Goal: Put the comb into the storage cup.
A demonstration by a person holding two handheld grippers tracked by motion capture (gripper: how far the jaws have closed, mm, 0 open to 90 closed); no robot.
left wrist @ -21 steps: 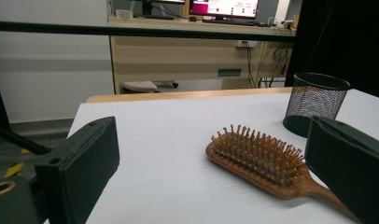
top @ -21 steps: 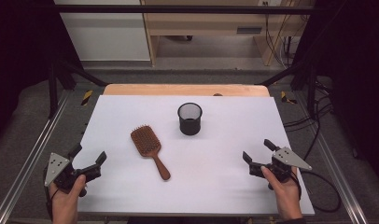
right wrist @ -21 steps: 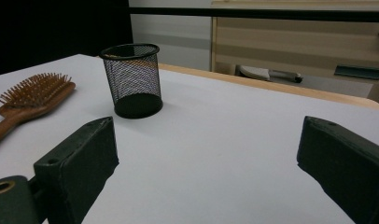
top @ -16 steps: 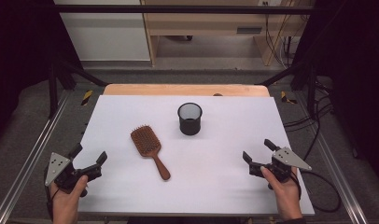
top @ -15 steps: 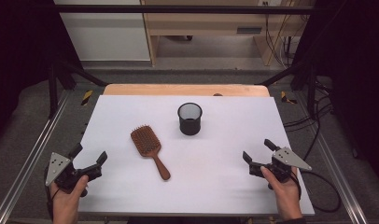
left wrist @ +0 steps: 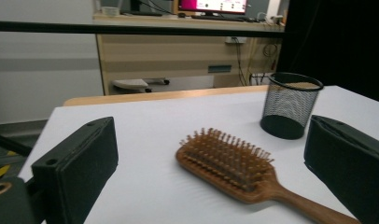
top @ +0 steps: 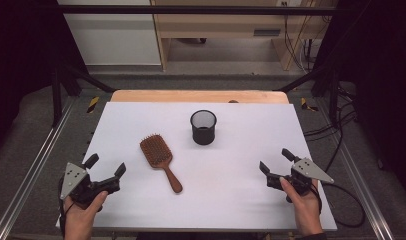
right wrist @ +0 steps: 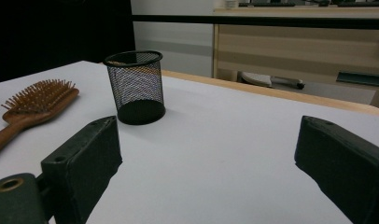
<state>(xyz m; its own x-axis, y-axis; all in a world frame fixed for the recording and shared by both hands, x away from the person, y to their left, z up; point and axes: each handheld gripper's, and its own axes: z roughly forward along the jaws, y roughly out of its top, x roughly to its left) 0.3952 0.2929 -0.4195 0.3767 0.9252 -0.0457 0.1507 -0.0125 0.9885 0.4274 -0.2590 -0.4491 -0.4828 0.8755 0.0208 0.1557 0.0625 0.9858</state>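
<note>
White table [top: 141, 210] under everything, wooden strip along its far edge. Both grippers sit low at the near edge, well apart from each other.

Left gripper [top: 105, 166] at near left corner, held by a hand [top: 81, 217]; jaws spread wide, nothing between them, touching nothing. In the left gripper view the two black jaws frame bare table at each side.

Right gripper [top: 276, 161] at near right, held by the other hand [top: 303, 205]; jaws also wide apart, empty, no contact with any object. Cable trails off to the right.

Hairbrush [top: 158, 159], wooden paddle type, lies flat bristles up, left of table centre. Head toward far left, handle pointing near right. It is right of and slightly farther than the left gripper, near but not touching; in the left gripper view the hairbrush [left wrist: 229, 165] lies just ahead between the jaws. Well apart from the right gripper.

Mesh cup [top: 203, 127], black, upright, far centre, just right of and beyond the brush head, apart from it. In the right gripper view the mesh cup [right wrist: 136, 86] stands ahead to the left, brush at far left edge.
</note>
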